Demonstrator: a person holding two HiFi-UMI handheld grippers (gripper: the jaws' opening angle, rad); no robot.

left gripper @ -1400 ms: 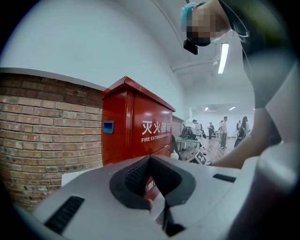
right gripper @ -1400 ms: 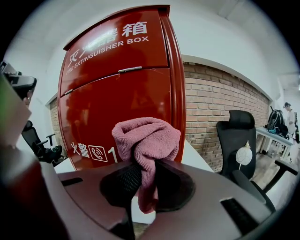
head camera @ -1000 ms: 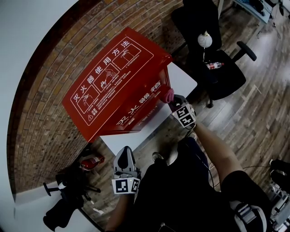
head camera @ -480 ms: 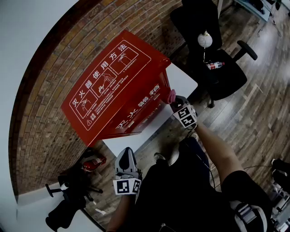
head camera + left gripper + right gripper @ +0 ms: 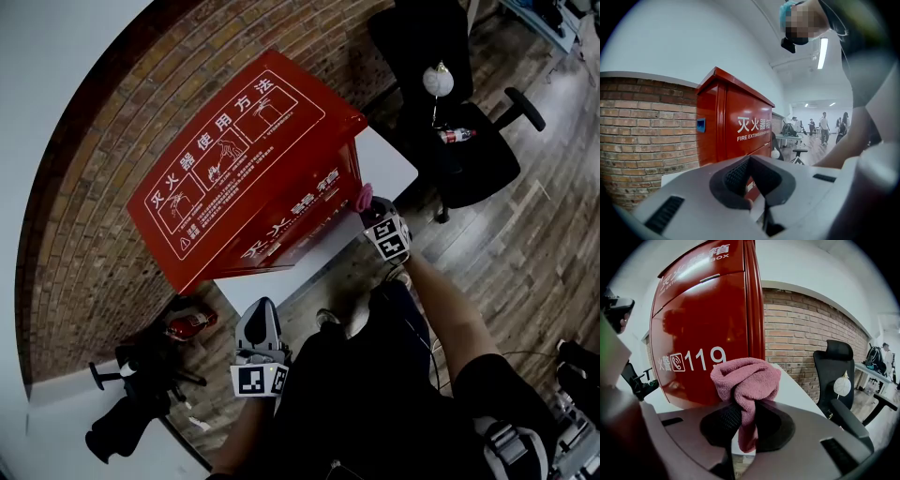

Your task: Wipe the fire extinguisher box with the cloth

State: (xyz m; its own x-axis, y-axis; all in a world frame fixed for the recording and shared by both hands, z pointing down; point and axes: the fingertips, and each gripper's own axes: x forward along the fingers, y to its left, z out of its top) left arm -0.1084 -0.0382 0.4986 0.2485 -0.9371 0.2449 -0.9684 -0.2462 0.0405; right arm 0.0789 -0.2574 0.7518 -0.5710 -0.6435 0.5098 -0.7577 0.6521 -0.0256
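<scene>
Cloth (image 5: 745,373) bunched and clamped in right gripper (image 5: 744,423), just beside lower front corner of box (image 5: 248,178). Box upright on white desk (image 5: 386,164) against brick wall (image 5: 103,206). Left gripper (image 5: 759,201) closed on nothing, well apart from box.

Brick wall (image 5: 80,244) backs fire extinguisher box (image 5: 234,164); front face reachable; office chair (image 5: 473,164) near right; black gear (image 5: 127,417) on floor left.

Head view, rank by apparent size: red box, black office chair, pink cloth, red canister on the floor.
1. red box
2. black office chair
3. red canister, partly hidden
4. pink cloth
</scene>
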